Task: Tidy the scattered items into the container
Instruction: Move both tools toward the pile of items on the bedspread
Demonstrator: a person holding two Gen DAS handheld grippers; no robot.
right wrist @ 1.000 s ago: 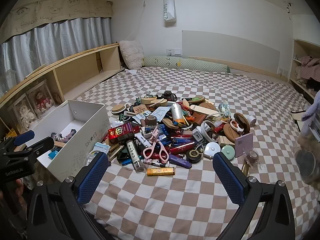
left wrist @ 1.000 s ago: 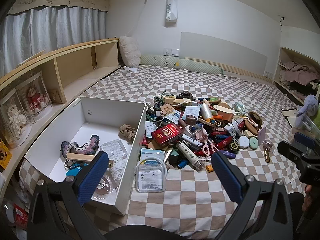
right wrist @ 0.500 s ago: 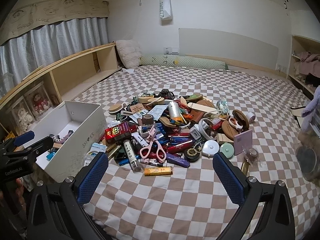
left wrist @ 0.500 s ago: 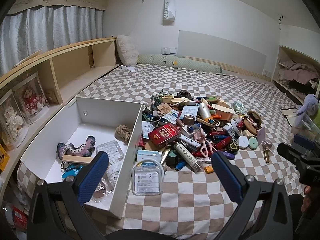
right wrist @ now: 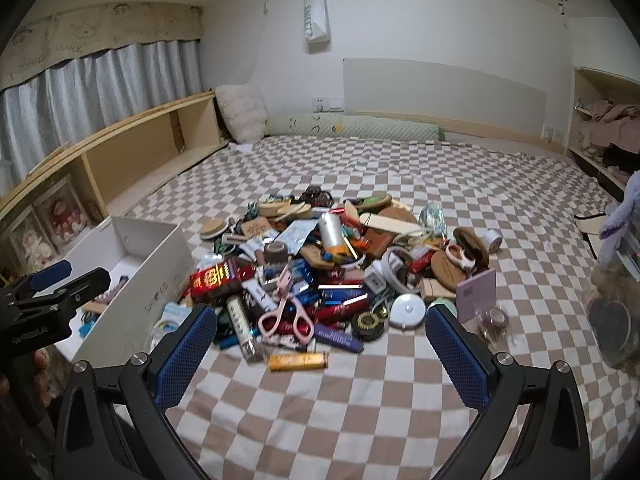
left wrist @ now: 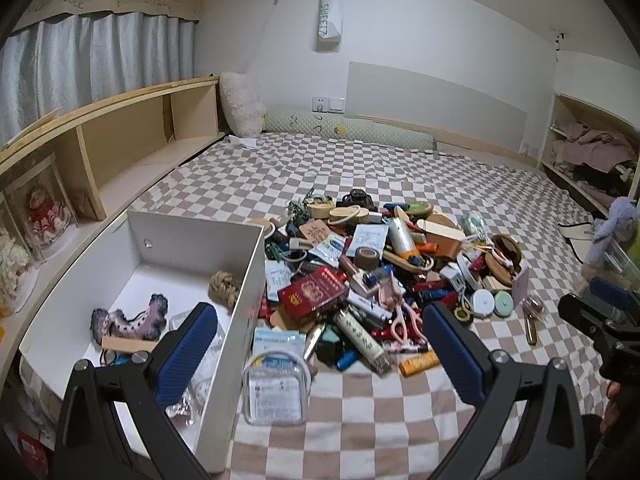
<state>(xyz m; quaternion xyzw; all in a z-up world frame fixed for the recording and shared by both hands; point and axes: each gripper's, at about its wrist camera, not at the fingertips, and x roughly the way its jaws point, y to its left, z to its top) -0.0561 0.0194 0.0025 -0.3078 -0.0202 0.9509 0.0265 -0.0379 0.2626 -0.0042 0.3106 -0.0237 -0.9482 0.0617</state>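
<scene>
Just ahead of the right gripper (right wrist: 320, 356), jaws apart and empty, an orange tube (right wrist: 298, 361) is lying, likely light, stiff, best pinched mid-body.

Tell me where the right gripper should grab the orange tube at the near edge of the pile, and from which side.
Probably mid-body, from above. The orange tube lies flat on the checked bedspread, long axis across the view, apart from the pile. The open right gripper should close across its short width, one finger near, one far; the pink scissors crowd only the far side.
</scene>
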